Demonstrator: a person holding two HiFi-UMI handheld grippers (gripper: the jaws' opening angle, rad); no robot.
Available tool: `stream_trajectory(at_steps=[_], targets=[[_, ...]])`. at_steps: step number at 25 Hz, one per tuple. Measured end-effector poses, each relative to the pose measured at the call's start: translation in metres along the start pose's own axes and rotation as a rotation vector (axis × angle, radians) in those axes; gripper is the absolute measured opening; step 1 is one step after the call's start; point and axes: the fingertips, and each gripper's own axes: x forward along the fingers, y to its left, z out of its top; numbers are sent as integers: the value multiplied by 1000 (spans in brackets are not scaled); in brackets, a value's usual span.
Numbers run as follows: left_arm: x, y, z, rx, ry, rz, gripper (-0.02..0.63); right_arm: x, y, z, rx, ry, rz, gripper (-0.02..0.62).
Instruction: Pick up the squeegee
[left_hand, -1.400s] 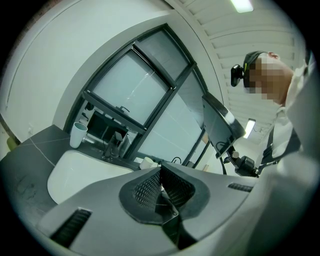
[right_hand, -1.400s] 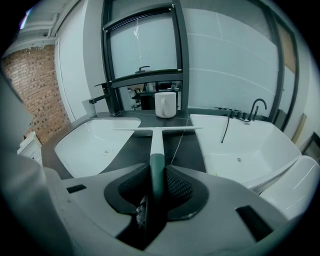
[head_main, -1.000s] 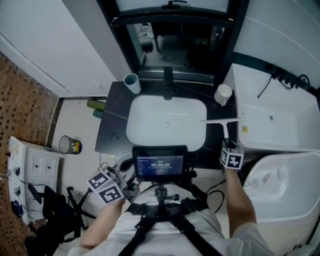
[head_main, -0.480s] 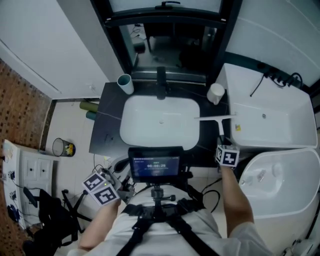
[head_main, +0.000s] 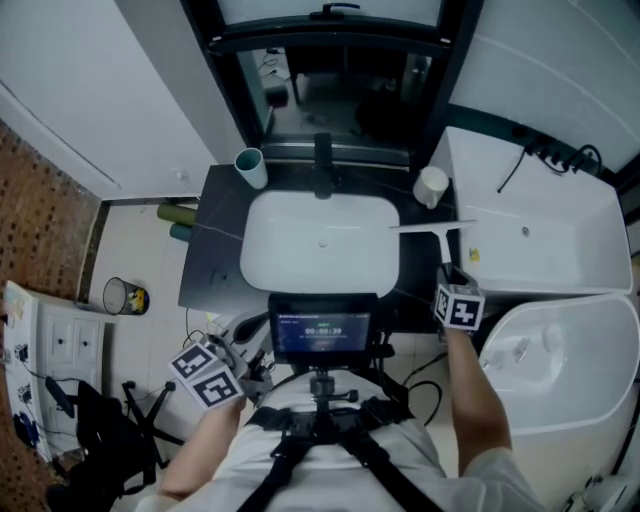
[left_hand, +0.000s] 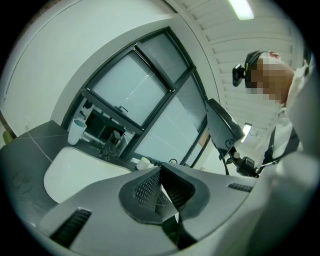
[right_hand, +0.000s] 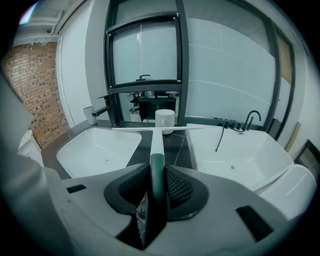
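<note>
Head view: white squeegee (head_main: 437, 232) sits at 3 o'clock of the white basin (head_main: 262, 214), over the dark tabletop (head_main: 214, 262) strip between basin and bathtub (head_main: 545, 235). Its long thin blade lies crosswise, the stem running back toward 6 o'clock into the right tongs (head_main: 447, 273). White cup (head_main: 431, 186) is just beyond the blade at 12 o'clock; teal cup (head_main: 250, 167) is at 10 o'clock of the basin, the black tap (head_main: 322, 165) at its 12. Left tongs (head_main: 250, 372) are low at 7 o'clock of the frame, well apart from the tabletop things. Left gripper view: the tongs (left_hand: 160, 171) are closed tip to tip with nothing between them; basin and teal cup lie off at 9 to 10 o'clock. Right gripper view: the tongs (right_hand: 157, 174) are clamped on the squeegee (right_hand: 157, 144) handle. The gripped end is dark green, the stem ahead turns white, and the slim white blade crosses at 12 o'clock in front of the white cup, spanning from basin side to bathtub side. I cannot tell if the blade touches the tabletop.
</note>
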Motion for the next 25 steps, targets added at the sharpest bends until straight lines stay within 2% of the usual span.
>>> stream_trajectory(at_steps=[25], targets=[[7, 7, 6, -6, 19, -48, -5, -36, 10, 47, -8, -65, -4, 95]])
